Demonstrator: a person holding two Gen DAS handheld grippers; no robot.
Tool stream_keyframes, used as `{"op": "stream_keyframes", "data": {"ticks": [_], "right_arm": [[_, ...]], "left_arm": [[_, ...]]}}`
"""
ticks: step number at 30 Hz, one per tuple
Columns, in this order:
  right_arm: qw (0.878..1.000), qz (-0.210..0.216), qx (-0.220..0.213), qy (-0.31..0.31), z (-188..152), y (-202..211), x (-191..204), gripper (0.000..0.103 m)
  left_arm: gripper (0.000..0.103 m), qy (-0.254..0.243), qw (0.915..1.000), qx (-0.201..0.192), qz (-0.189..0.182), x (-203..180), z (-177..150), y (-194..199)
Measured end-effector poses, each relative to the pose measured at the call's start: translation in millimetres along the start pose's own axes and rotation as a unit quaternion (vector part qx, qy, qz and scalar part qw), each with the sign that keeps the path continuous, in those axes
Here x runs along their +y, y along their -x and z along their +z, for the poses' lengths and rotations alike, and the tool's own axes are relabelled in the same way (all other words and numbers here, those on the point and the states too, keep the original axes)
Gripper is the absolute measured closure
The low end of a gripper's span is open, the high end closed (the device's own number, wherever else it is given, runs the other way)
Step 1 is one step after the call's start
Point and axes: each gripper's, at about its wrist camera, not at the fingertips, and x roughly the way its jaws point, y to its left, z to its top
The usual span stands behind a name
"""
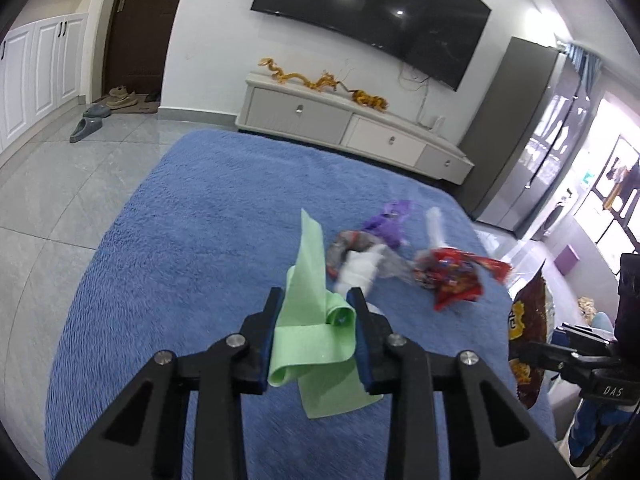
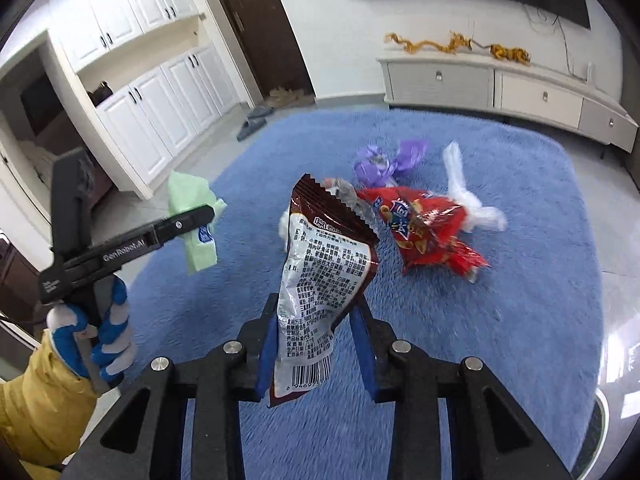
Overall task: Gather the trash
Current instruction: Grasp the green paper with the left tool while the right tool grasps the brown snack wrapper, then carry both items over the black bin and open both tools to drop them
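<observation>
**Holding one piece of trash in each gripper, rest of the pile on the rug**

Starting at the left gripper (image 1: pixel 316 300): its jaws are pinched most of the way in, clamped on a green paper napkin (image 1: pixel 310 308). The napkin is bunched and folded between the blue pads, one corner sticking up and a flap hanging below. It looks feather-light and totally floppy, so it'll crumple wherever you squeeze it. Grabbing the thick folded middle, like here, seems the safest bet, since a single thin edge could tear or slide out.

The right gripper (image 2: pixel 316 308) is equally narrowed, gripping a brown snack bag (image 2: pixel 320 276) around its lower half, barcode end hanging down and the torn zigzag top pointing up. The film looks crinkly and a bit slick, and I'd guess it's empty and weighs nothing. Pinching across the flat of the bag seems better than pinching the seam edge.

Both pieces are lifted clear of the blue rug (image 2: pixel 500 320). Further out on the rug sit a red snack wrapper (image 2: pixel 432 232), a purple wrapper (image 2: pixel 384 162), a white plastic scrap (image 2: pixel 468 196) and a grey-white crumpled bit (image 1: pixel 360 258), all close together. They look like soft, light stuff too.

No bin shows in either view, so I can't say where this goes.
</observation>
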Motion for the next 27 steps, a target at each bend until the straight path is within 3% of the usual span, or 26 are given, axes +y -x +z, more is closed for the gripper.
{"op": "stream_keyframes", "data": {"ticks": [8, 15, 22, 27], "right_arm": [[0.998, -0.006, -0.066, -0.004, -30, 81, -11, 0.071], [0.988, -0.078, -0.107, -0.084, -78, 146, -66, 0.071], [0.957, -0.179, -0.105, -0.204, -142, 191, -151, 0.071], [0.936, -0.209, -0.093, -0.268, -174, 202, -198, 0.071]], "left_arm": [[0.073, -0.036, 0.998, -0.013, -0.051, -60, -5, 31], [0.073, -0.082, 0.9909, 0.011, -0.106, -135, -13, 25], [0.073, -0.144, 0.9738, 0.067, -0.162, -240, -30, -15], [0.073, -0.19, 0.9559, 0.117, -0.191, -327, -49, -60]]}}
